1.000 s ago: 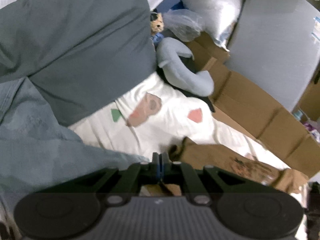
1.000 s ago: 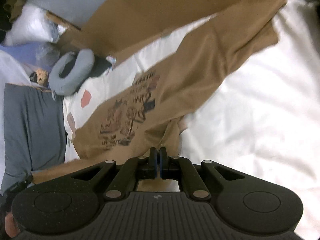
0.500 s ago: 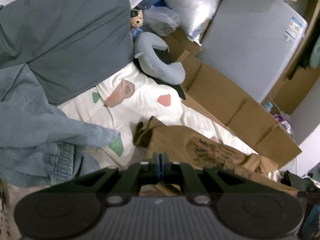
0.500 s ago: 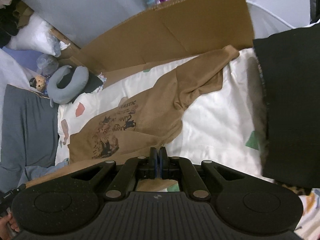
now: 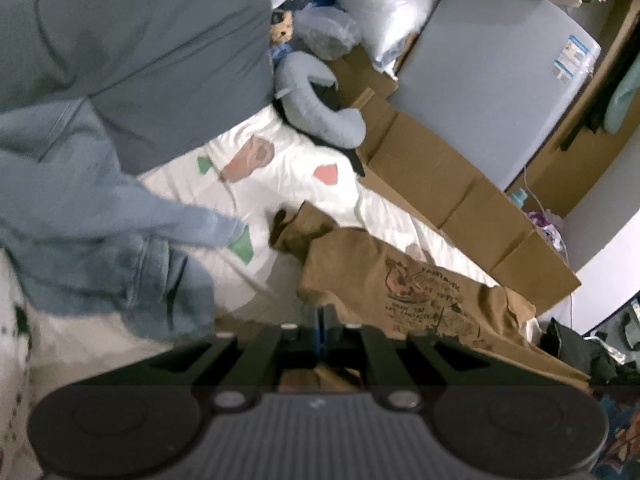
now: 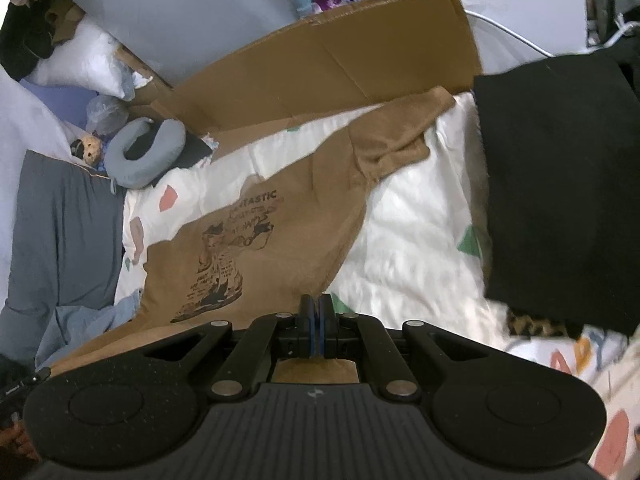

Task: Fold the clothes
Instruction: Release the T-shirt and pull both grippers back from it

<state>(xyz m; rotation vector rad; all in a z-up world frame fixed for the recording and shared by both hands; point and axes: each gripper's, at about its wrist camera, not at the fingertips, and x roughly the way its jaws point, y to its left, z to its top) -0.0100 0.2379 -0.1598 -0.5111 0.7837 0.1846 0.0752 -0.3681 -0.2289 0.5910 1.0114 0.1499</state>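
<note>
The left tongs [image 5: 320, 318] are pressed closed on the near edge of the brown shirt [image 5: 400, 284]; the cloth runs under the fingers and shows again behind them; the right tongs [image 6: 316, 312] are likewise clamped on a near edge of the same shirt [image 6: 260, 240], brown fabric passing between the blue pads. The shirt lies on the white sheet [image 6: 408, 248], spread away from both tongs; in the right view its long axis runs from near left to far right, the printed chest [image 6: 228, 264] just beyond the fingertips and a sleeve [image 6: 400, 132] reaching far right to the cardboard [image 6: 340, 68]; in the left view the body stretches right from the tongs, with a bunched sleeve [image 5: 296, 228] at far left and the print [image 5: 424, 292] to the right of the fingers. Denim [image 5: 100, 240] lies on the sheet left of the left tongs, near the shirt but whether touching I cannot tell; a grey garment [image 5: 160, 60] lies beyond it; a neck pillow [image 5: 316, 108] sits at the far edge by the cardboard; a black cloth [image 6: 560, 192] lies right of the shirt in the right view, well apart from the tongs.
</note>
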